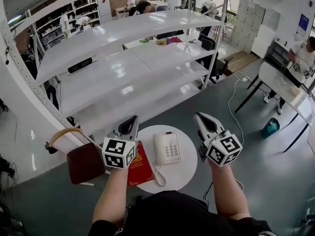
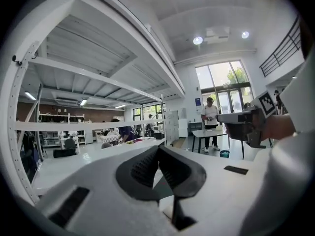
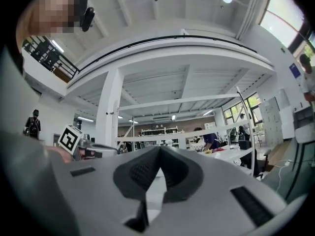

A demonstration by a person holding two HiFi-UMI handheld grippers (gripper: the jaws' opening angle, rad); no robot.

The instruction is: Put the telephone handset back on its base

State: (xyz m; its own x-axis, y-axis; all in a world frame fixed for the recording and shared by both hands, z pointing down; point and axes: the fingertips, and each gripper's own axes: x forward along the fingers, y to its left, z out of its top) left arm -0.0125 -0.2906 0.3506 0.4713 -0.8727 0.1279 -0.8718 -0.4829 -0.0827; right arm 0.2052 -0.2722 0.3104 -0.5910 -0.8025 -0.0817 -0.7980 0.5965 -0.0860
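**Step in hand.** My left gripper [image 1: 131, 124] [image 2: 158, 150] has its fingers [image 2: 141, 169] together, tip to tip, with nothing between them. My right gripper [image 3: 159, 155] [image 1: 201, 117] is the same: its fingers [image 3: 139, 173] are together and carry nothing. Both point level and forward, away from me, well above the table [image 1: 186, 175].

**Task item.** The phone [image 1: 167, 149] lies below and between the two pairs of fingers, behind their tips and nearer to me. Neither gripper view shows it. From the head view, the handset [image 1: 157, 148] appears to lie along the side of the base [image 1: 173, 149] nearer my left fingers. The cord [image 1: 158, 176] curls off the near edge. I judge the handset seated and the task complete, though the seating is too small to confirm.

**Next move.** No grasp is called for. If the handset proves askew, bring one pair of fingers down and nudge it square.

**Surface.** The table is small, round and white. A red booklet [image 1: 140, 165] lies on it under my left fingers, just beside the phone. A brown bag [image 1: 84, 162] with a curved handle stands outside my left fingers, off the table.

**Room.** Ahead of both fingertips stands a white rack [image 1: 123, 63] with wide shelves. The floor [image 1: 266, 176] is grey. To the outside of my right fingers are desks, and there are people farther off.
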